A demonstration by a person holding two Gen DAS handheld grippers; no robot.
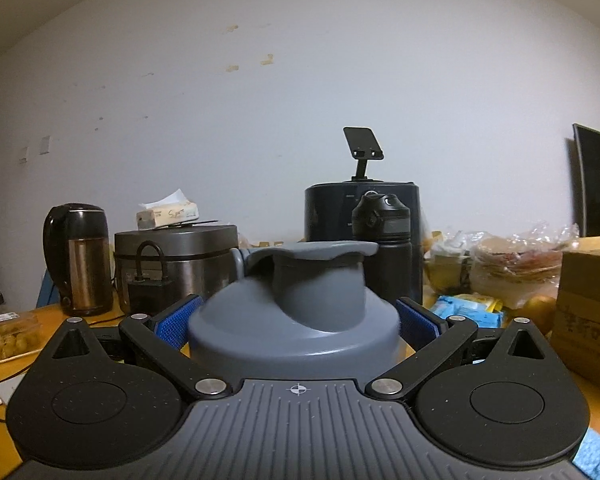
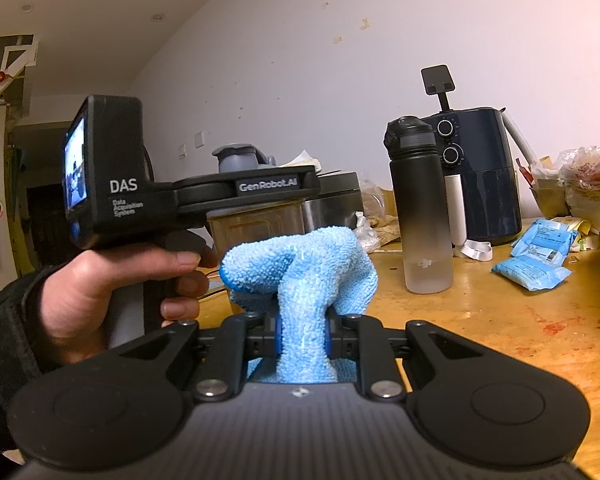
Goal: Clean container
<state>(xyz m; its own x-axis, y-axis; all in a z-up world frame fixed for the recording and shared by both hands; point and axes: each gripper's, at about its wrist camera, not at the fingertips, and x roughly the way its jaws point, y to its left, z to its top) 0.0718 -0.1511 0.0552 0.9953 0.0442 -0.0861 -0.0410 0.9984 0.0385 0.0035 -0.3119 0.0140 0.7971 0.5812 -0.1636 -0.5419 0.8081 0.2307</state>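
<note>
**Hand-held grippers with cloth and container held above the bench**

Right hand-held gripper [image 2: 303, 336], nearest in its own view: its jaws stand narrow, pinched on a light-blue microfibre cloth [image 2: 300, 268], which bunches into a loose knot ahead of the blue pads and trails back between the fingers. Just beyond and to the left, a person's hand [image 2: 112, 280] grips the handle of the left hand-held gripper [image 1: 296, 320], seen here side-on. That gripper's jaws stand wide, closed around the container [image 2: 256, 228], a translucent amber-tinted tub with a grey flip-spout lid [image 1: 300, 300]. In the left wrist view the blue pads [image 1: 178, 320] sit against either side of the lid's rim, and the lid fills the space between them; the tub body hangs below, out of that view. Cloth and container are near one another but apart, so wiping appears not yet begun.

Farther back on the wooden bench [image 2: 480, 312] stand a black-to-clear water bottle [image 2: 418, 204], a dark air fryer [image 2: 480, 176], a rice cooker [image 1: 176, 264] and an electric kettle [image 1: 80, 260], with blue packets [image 2: 540, 256] to the right.

Risks, as judged: the grip appears to bear on the lid rather than the tub, so a firm wipe could twist the container in the pads or lever the lid loose. The cloth's loose folds could slip from the narrow pinch under drag. A wide sweep could topple the water bottle.
</note>
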